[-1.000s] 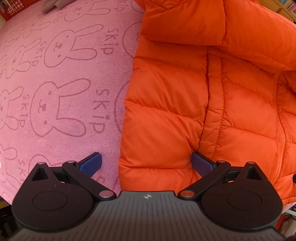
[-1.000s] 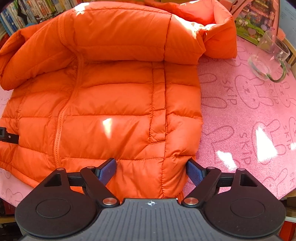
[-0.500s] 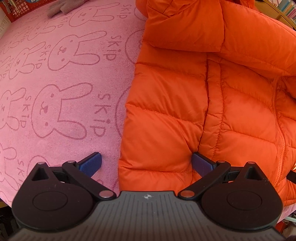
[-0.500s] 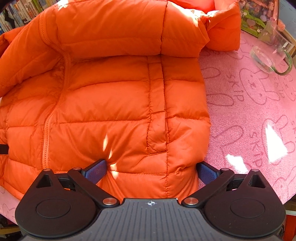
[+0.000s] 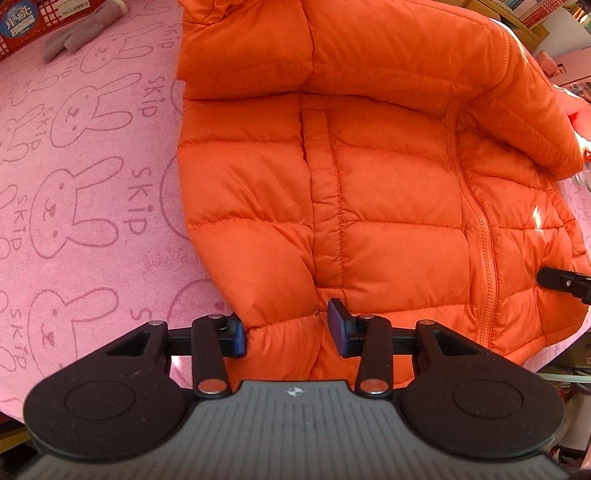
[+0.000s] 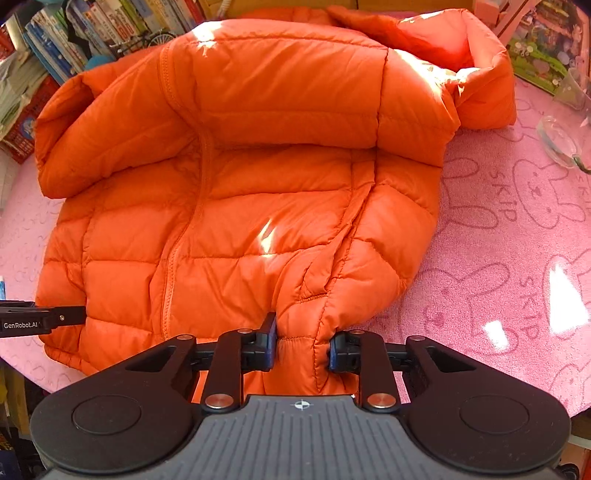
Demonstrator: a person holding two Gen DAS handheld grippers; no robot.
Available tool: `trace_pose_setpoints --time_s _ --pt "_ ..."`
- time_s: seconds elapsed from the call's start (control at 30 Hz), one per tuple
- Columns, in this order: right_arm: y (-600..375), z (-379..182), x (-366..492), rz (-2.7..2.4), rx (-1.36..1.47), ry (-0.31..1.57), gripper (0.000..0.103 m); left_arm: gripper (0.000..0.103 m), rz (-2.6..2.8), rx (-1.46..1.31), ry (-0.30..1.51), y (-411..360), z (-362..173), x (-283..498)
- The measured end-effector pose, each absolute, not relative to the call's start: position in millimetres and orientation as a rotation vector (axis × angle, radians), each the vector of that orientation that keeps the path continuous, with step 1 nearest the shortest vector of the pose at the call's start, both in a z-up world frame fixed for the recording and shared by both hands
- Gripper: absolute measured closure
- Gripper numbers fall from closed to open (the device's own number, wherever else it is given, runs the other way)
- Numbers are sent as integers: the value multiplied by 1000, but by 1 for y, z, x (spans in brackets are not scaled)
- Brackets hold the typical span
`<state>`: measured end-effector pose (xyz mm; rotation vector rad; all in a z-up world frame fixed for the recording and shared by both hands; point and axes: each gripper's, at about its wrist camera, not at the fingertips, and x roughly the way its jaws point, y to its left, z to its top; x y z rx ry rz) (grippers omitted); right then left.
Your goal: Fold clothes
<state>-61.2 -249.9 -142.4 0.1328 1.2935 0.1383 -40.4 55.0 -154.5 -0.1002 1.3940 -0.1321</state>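
Note:
An orange puffer jacket (image 5: pixel 388 192) lies front up on a pink bunny-print towel (image 5: pixel 85 206), its sleeves folded across the chest. My left gripper (image 5: pixel 288 334) is at the jacket's lower hem. Its jaws are closing, with a bunched fold of hem pinched between the blue pads. My right gripper (image 6: pixel 302 345) is at the other end of the hem (image 6: pixel 303 354). Its jaws are closing too, with a fold of jacket (image 6: pixel 258 177) pinched between them. Each view shows a finger of the other gripper at its edge.
A red basket (image 5: pixel 22 22) and a grey glove (image 5: pixel 74 37) lie at the far left. A glass cup (image 6: pixel 565 125) and a picture board (image 6: pixel 543 44) sit at the far right. Books (image 6: pixel 55 48) line the back. The table edge runs just under both grippers.
Both grippers went from wide open astride the hem to closed on it. The hem has bunched and lifted slightly, and the left gripper has drawn back along the jacket.

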Motion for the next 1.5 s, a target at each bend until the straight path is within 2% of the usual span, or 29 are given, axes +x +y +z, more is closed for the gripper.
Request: trace_pose_setpoints --time_s 0.23,0.33,0.47,0.57,0.63,0.7,0.87,1.03,1.17,1.27,1.37,1.5 --pt "-270 -148 -89 138 97 1394 78 63 -151 -131 1475 61 -164 -75" --pt "-278 -141 -83 139 93 1403 74 63 -125 -143 1490 66 -160 -84" --pt "-284 -117 -79 113 53 1360 66 63 -49 -177 1374 89 -128 -80" --pt "-299 -92 -78 74 -6 1269 50 53 -6 -174 1243 105 -103 -52" --pt "-301 -83 -71 55 -27 1214 44 44 3 -168 1170 113 -97 -19" --pt "-297 -83 -58 47 -28 1173 41 27 11 -129 1125 102 -94 7" --pt "-272 -86 -37 72 -26 1114 41 22 62 11 1031 68 -92 75" --pt "-235 -97 -27 156 -98 1104 41 25 319 197 1023 68 -119 119" --pt "-222 -108 -29 173 -152 1123 41 24 417 48 1053 134 -125 119" --pt "-226 -113 -31 146 -135 1139 41 24 558 64 1083 171 -132 111" --pt "-241 -110 -31 84 -69 1130 41 33 671 48 1131 202 -139 104" --pt "-258 -103 -25 37 -3 1094 41 33 695 -15 1134 226 -134 90"
